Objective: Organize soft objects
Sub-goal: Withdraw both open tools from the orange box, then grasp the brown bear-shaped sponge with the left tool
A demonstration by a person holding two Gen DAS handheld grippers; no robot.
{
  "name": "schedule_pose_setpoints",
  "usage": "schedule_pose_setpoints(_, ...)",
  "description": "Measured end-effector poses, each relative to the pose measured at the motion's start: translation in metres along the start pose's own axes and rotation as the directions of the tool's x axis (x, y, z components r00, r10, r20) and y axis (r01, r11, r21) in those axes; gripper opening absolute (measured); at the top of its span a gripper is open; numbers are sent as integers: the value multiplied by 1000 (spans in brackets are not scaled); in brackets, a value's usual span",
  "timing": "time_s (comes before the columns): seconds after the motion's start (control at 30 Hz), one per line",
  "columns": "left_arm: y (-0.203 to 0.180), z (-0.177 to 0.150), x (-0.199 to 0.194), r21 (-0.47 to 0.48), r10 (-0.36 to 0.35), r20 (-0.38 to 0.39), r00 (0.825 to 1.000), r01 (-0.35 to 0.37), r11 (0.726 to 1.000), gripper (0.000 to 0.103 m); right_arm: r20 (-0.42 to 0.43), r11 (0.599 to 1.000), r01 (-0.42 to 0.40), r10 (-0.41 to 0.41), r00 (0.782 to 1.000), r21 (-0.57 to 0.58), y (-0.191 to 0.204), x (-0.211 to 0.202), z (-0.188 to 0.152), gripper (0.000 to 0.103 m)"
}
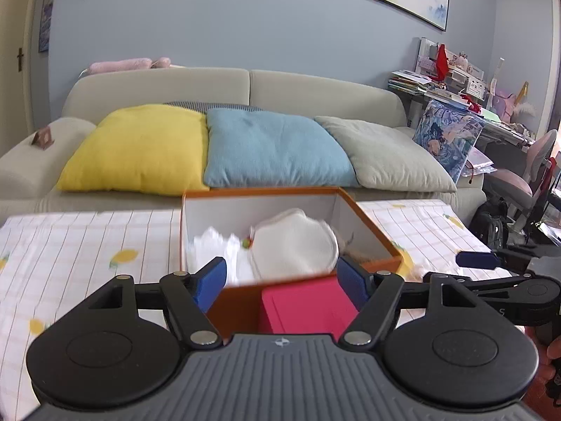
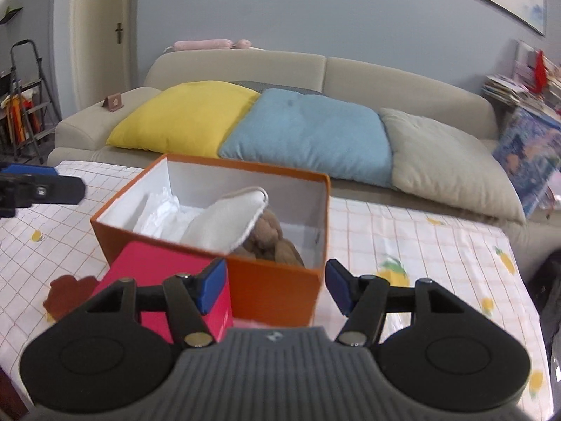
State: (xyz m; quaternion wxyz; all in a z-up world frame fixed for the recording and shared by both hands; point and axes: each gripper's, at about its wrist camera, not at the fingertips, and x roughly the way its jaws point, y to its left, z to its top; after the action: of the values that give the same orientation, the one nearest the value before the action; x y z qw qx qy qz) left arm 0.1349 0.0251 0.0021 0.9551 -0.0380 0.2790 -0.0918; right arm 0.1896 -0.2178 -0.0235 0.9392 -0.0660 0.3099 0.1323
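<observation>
An orange box with a white lining stands open on the checked cloth of the surface, in front of a sofa with yellow, blue and grey cushions. Inside it lie three soft things: crumpled white fabric at the left end, a round cream pad leaning across the middle, and a brown plush toy tucked under the pad at the right end. In the left wrist view the pad fills most of the box's right half, with the white fabric beside it. A pink box stands touching the orange box's near wall, closed side up.

The left gripper hangs short of the orange box, its blue fingers spread wide and gripping nothing; the pink box shows in the gap below them. The right gripper sits over the near corner of the orange box, its fingers parted and empty, touching nothing that can be seen
</observation>
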Motion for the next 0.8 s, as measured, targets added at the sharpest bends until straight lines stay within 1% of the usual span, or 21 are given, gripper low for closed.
schedule_pose_setpoints(0.13,2,-20,-16,-29,-2,-34,999,1,1000,83,-25,997,36,-35,999,61,-6,-20,-26,62)
schedule_pose_setpoints(0.27,5,-41,-22,-67,1,-83,997,-6,998,82,-60,992,61,-55,997,107,-12,-31,-48,62)
schedule_pose_setpoints(0.37,9,-57,-22,-98,13,-128,992,-26,995,81,-82,989,93,-84,993,117,-16,-37,-63,62)
schedule_pose_setpoints(0.47,15,-72,-23,-131,30,-165,986,-52,990,80,-98,984,122,-110,989,130,-20,-39,-74,62)
schedule_pose_setpoints(0.63,30,-85,-25,-166,49,-204,978,-84,982,78,-145,970,161,-135,980,184,-30,-34,-85,62)
schedule_pose_setpoints(0.8,51,-98,-23,-253,63,-245,968,-126,959,77,-215,956,196,-149,965,218,-34,-19,-98,63)
